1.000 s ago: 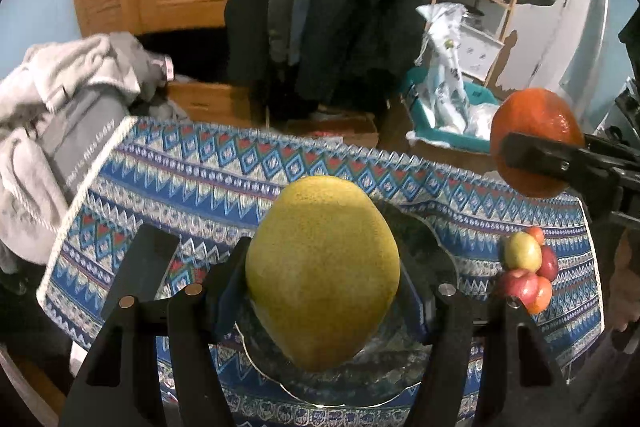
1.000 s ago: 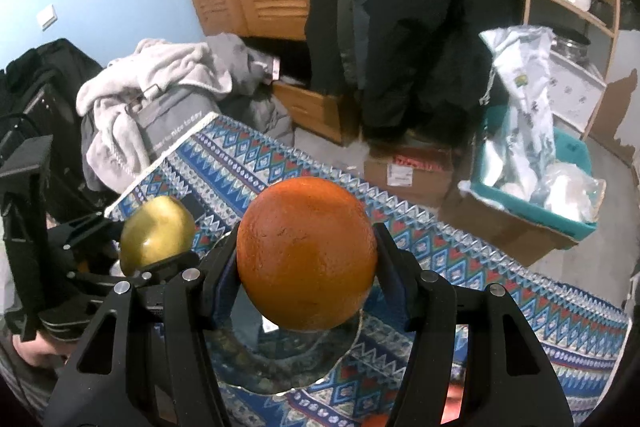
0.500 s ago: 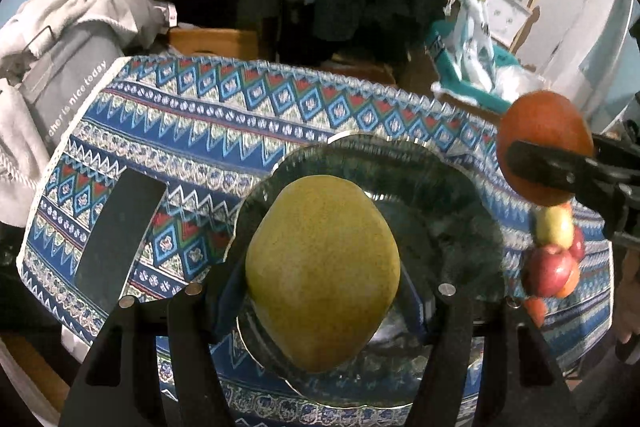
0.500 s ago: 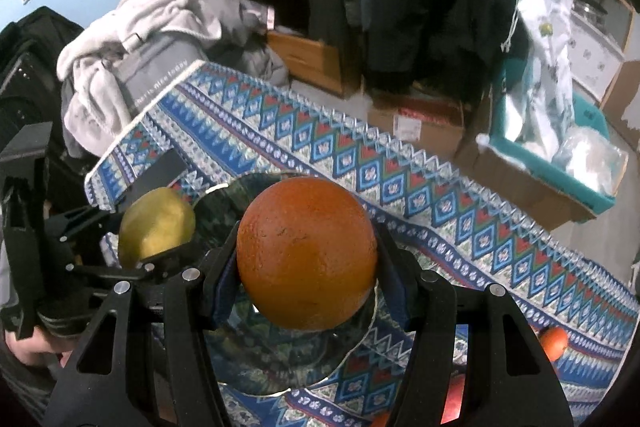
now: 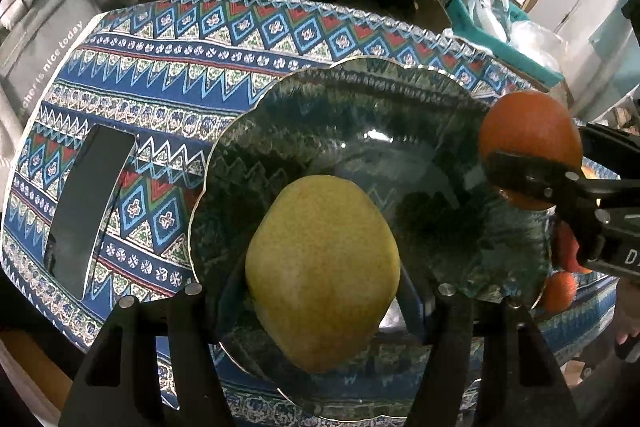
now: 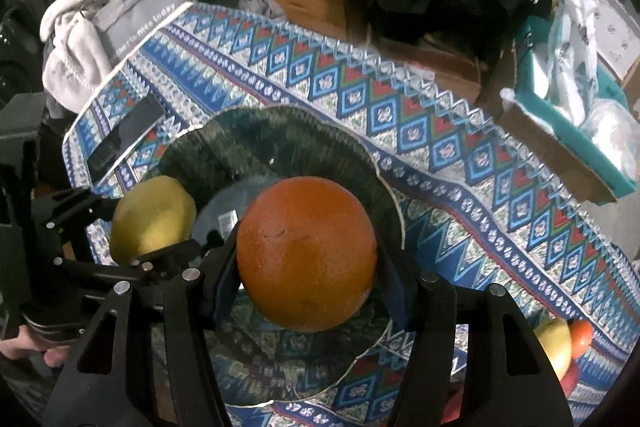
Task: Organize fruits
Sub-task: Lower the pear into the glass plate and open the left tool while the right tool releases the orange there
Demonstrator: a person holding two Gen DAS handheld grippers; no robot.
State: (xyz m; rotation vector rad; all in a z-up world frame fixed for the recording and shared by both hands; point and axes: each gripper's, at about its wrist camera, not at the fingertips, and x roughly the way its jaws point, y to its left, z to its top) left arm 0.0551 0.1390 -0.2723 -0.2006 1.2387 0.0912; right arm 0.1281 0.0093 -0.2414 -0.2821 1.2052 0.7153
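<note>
Both jaws are pinching fruit: the left gripper (image 5: 322, 291) clamps a yellow-green pear (image 5: 322, 269) between its fingers, and the right gripper (image 6: 306, 279) clamps an orange (image 6: 306, 253). From the left wrist view, going left to right, a dark flat phone-like slab (image 5: 90, 205) lies on the patterned tablecloth (image 5: 200, 39) at about nine o'clock, well apart from the dark glass plate (image 5: 360, 115) at centre. The pear hangs over the plate's six o'clock side; whether it touches the glass cannot be told. At three o'clock the orange sits over the plate's rim in the other gripper. Beyond that rim, at four o'clock, a small cluster of red and orange fruits (image 5: 562, 287) rests on the cloth. From the right wrist view, the pear is at nine o'clock and the orange at centre, both over the plate.
</note>
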